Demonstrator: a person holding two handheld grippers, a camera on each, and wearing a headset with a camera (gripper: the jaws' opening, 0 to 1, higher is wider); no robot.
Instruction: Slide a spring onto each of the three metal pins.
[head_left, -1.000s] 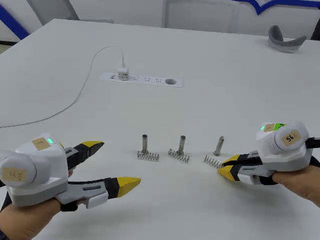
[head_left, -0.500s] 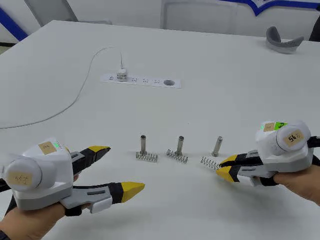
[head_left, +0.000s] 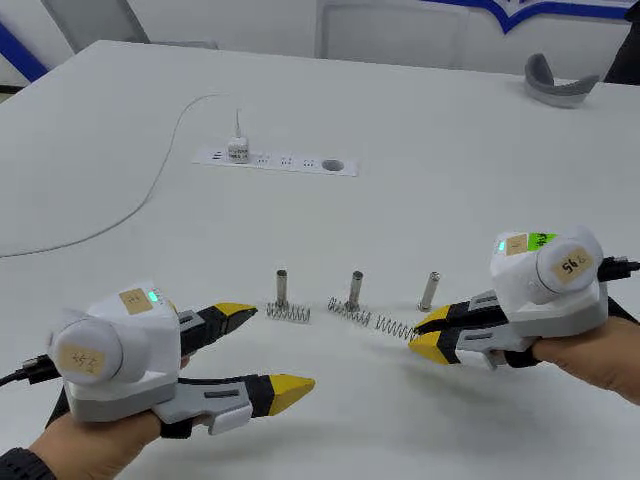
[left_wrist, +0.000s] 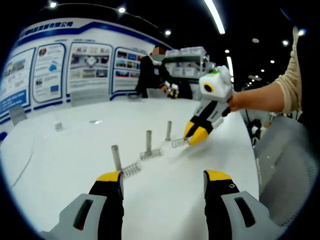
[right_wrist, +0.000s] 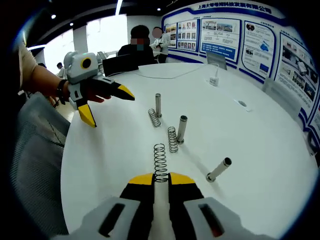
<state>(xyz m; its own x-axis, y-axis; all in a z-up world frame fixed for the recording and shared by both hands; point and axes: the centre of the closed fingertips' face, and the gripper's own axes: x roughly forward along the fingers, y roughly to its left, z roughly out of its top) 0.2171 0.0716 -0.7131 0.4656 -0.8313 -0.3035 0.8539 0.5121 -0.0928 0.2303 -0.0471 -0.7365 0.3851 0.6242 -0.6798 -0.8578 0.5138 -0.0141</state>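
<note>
- My right gripper (head_left: 428, 334) has its jaws pinched on the near end of the right-hand spring (head_left: 397, 327); in the right gripper view the coil sticks straight out ahead of the closed yellow tips.
- A second ago that spring lay at the foot of the right-hand pin (head_left: 429, 290); now it has come away from there and sits nearer the middle pin (head_left: 355, 290), its free end just beside the middle spring (head_left: 350, 312); I cannot tell whether it is lifted clear or dragging on the table (head_left: 450, 180).
- My left gripper (head_left: 270, 348) has moved in toward the left-hand pin (head_left: 281, 287); its jaws are wide apart and hold nothing; the left-hand spring (head_left: 288, 313) lies at that pin's foot.
- All three pins are bare; so the pick looks made, but no spring is threaded yet; I judge the next move is to tip the coil upright and line its open end over a pin top.
</note>
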